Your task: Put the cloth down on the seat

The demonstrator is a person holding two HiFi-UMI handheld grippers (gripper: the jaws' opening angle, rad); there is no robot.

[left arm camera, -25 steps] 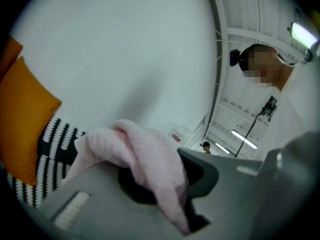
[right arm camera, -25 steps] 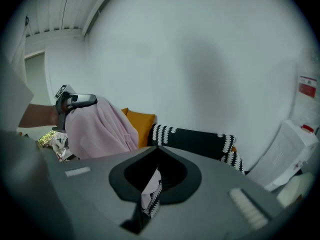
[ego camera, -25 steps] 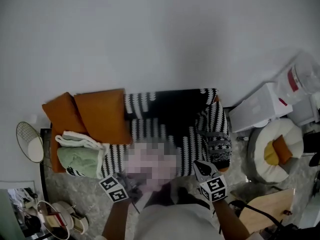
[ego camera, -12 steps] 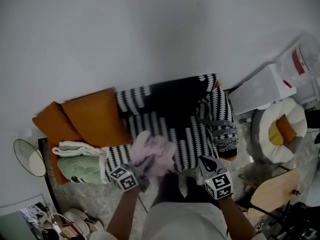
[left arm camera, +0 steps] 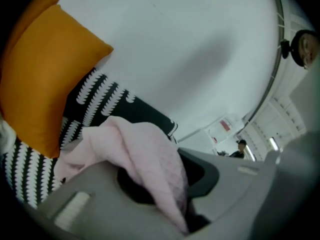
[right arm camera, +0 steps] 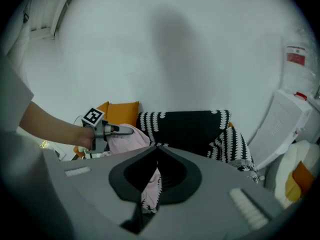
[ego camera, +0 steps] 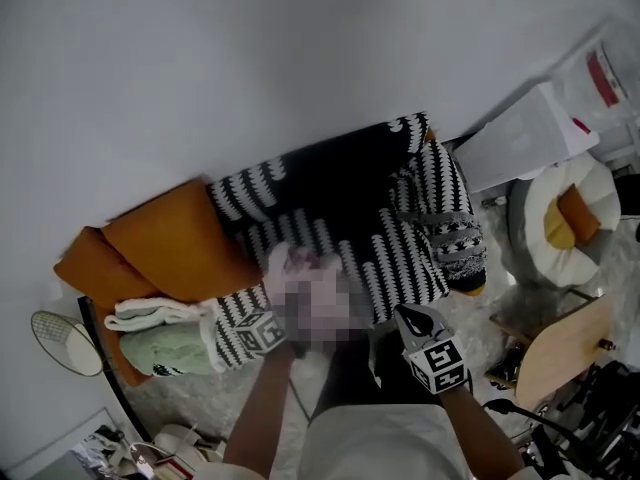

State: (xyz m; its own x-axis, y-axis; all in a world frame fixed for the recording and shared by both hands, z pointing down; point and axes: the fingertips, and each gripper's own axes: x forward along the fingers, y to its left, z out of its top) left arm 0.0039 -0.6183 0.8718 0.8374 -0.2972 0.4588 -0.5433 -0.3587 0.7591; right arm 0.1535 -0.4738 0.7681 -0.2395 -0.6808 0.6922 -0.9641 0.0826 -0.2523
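The seat is a sofa [ego camera: 400,258] under a black-and-white patterned cover. A pink cloth [ego camera: 285,263] lies bunched at the seat's front left, partly under a blurred patch. My left gripper [ego camera: 292,313] is shut on it. In the left gripper view the cloth [left arm camera: 145,154] drapes over and between the jaws of the left gripper [left arm camera: 167,184]. My right gripper [ego camera: 405,318] hangs off the seat's front edge, right of the cloth, its tips together [right arm camera: 157,148]. The right gripper view also shows the left gripper [right arm camera: 122,130] holding the cloth [right arm camera: 129,140] over the sofa [right arm camera: 190,129].
Two orange cushions [ego camera: 170,243] lean at the sofa's left end, with folded green and white bedding [ego camera: 160,348] beside them. A white pouf [ego camera: 565,218] and white box [ego camera: 525,138] stand to the right. A wooden board [ego camera: 565,353] is near my right side.
My left gripper has come down and forward with the pink cloth, from in front of me to the sofa seat. The right gripper has sunk a little.
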